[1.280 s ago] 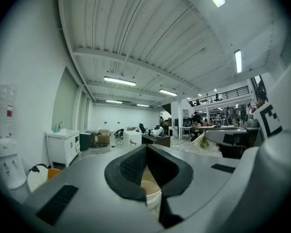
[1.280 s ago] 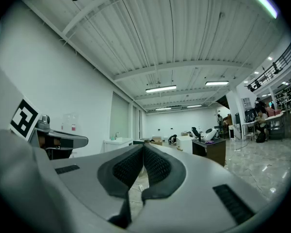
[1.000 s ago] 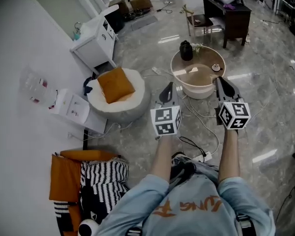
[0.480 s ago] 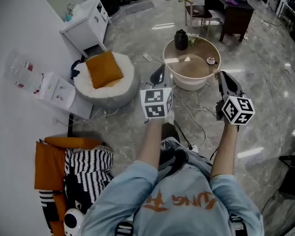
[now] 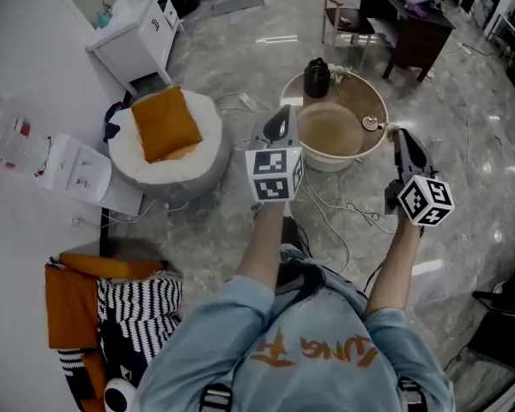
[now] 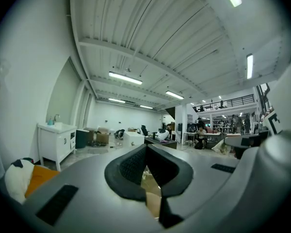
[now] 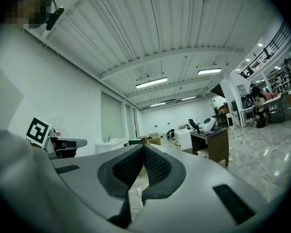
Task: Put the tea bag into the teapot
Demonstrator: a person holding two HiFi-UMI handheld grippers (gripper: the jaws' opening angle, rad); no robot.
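A black teapot (image 5: 316, 77) stands at the far edge of a round low table (image 5: 371, 148) with a tan top. A small round object (image 5: 372, 124) lies near the table's right rim; I cannot tell whether it is the tea bag. My left gripper (image 5: 282, 112) is held up at the table's left rim, shut and empty; in the left gripper view its jaws meet at the tips (image 6: 146, 152). My right gripper (image 5: 399, 134) is just right of the table, also shut with nothing in it (image 7: 143, 149).
A white pouf with an orange cushion (image 5: 163, 125) sits left of the table. Cables (image 5: 348, 209) trail over the marble floor in front of it. A white cabinet (image 5: 133, 33), a dark desk (image 5: 409, 15) and a wooden chair (image 5: 342, 17) stand further back.
The table has come closer in the head view. My left gripper has risen to the table's left rim, and my right gripper has dropped lower and to the right. Both stay shut.
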